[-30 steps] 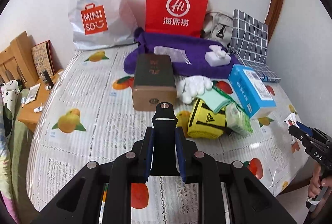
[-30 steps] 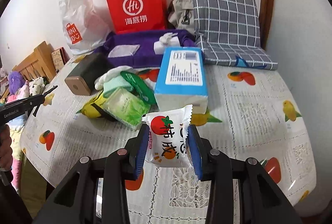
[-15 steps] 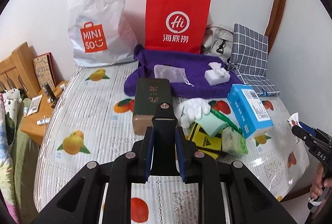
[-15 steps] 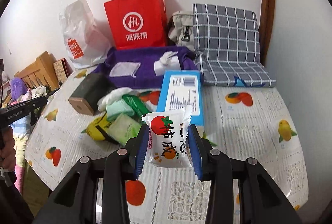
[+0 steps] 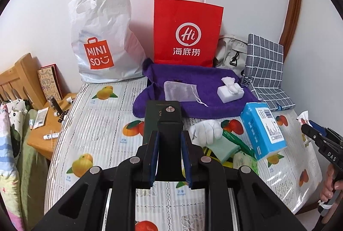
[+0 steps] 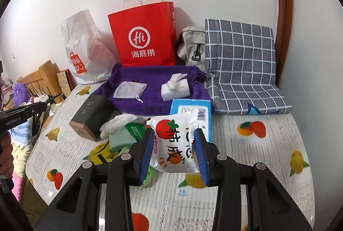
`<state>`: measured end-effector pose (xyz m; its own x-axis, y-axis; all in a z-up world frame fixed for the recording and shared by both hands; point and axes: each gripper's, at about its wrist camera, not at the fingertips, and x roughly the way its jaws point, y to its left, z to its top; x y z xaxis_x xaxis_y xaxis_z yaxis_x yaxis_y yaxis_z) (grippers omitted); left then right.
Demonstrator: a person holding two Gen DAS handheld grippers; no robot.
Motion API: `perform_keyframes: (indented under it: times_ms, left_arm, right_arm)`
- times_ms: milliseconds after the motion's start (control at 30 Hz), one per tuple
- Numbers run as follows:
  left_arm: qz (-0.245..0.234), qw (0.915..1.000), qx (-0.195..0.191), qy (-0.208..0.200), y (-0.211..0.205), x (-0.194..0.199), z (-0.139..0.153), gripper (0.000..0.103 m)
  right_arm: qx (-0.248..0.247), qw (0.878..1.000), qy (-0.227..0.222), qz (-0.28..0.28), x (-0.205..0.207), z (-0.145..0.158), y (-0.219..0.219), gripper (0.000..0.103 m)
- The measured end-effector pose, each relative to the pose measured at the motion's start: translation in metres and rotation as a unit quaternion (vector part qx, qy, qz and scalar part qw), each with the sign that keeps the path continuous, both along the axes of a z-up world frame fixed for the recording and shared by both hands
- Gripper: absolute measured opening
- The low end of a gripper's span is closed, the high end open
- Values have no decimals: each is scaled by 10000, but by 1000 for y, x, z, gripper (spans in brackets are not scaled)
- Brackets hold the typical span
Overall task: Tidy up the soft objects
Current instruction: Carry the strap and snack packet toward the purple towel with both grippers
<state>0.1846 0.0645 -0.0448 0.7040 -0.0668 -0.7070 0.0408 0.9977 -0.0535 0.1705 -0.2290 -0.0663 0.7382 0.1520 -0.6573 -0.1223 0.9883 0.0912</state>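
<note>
Left wrist view shows the left tool clamped on a black block-shaped object with a small screw on its upper end, held above the counter, which carries a fruit-printed cover. Beyond it lies a dark green box with a brown end. To its right a loose heap sits on the cover: a white glove, a pale green pack and a blue tissue pack lying tilted. Behind them a purple towel bears a small mesh pouch and a white tissue packet. A white MINISO bag and a red paper bag stand against the wall, with a grey checked cushion to the right. At the right edge the right tool is seen from the side, with a person's fingers on its handle.

Right wrist view shows the right tool clamped on a white snack packet printed with red fruit, held upright above the counter, in front of the blue tissue pack. A yellow and black item lies under the green pack. The left tool appears at the left edge, well apart from the right one.
</note>
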Motion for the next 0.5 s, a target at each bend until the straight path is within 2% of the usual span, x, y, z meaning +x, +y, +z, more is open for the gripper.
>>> perform_keyframes:
  times_ms: [500]
  left_arm:
    - [75,10000,-17,-4,-5,47,4,20]
  right_arm:
    - [-97,9999,-65,12,54,3,-6,38]
